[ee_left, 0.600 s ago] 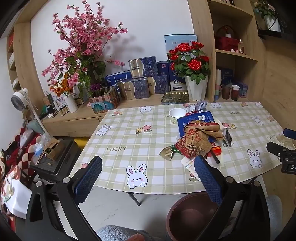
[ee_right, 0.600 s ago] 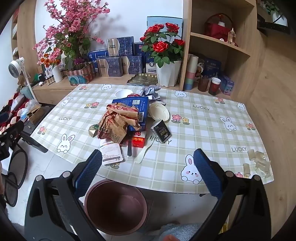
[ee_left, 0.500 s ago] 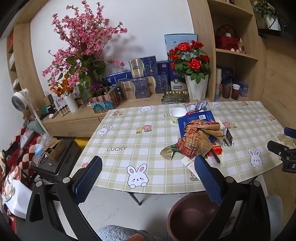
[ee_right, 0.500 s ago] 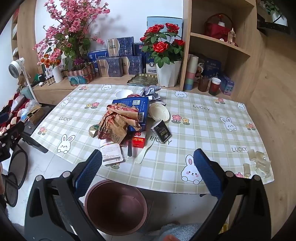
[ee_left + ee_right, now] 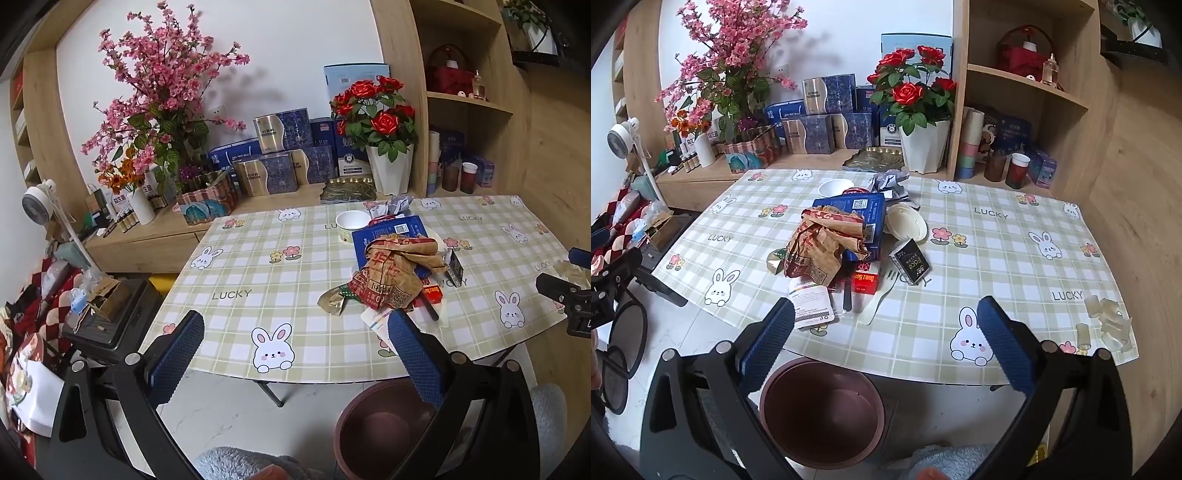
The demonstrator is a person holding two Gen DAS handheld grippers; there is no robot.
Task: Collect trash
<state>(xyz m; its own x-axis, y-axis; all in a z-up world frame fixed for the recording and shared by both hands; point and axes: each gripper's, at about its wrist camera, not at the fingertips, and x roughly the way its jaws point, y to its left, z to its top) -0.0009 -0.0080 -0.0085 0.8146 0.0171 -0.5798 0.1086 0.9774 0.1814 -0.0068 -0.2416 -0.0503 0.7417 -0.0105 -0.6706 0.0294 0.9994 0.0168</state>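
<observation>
Right wrist view, table [image 5: 997, 258]: checked cloth printed with rabbits, flowers and "LUCKY"; near edge partly covered by the gripper fingers.
Bin [image 5: 823, 413]: round, brown, on the floor under the table's near edge; inside looks bare; its left rim is hidden behind a finger; in the left wrist view [image 5: 384, 424] its right side is hidden likewise.
Right gripper [image 5: 884, 341]: spread wide, holding nothing, held short of the table above the bin.
Left gripper [image 5: 295, 354]: spread wide, holding nothing, short of the table's near edge; in the right wrist view only a black part shows at the left border.
Trash pile: middle of the table, items overlapping.
Blue box [image 5: 866, 218]: flat, largely covered by the bag.
Paper bag [image 5: 823, 247]: crumpled, brown and red, on top of the box; print not readable.
White bowl [image 5: 907, 225]: just right of the box, tilted.
Paper cup [image 5: 834, 187]: behind the box, lower part hidden.
Black carton [image 5: 909, 261]: marked "Face", right of the bag.
White packet [image 5: 812, 302]: nearest the table edge, beside a finger.
Red pack [image 5: 864, 282]: partly under the bag.
Plastic fork [image 5: 877, 304]: pale, faint against the cloth.
Foil wrapper [image 5: 775, 260]: left of the bag, mostly tucked under.
Clear scraps [image 5: 1108, 325]: right corner, well apart from the pile; kind unclear.
</observation>
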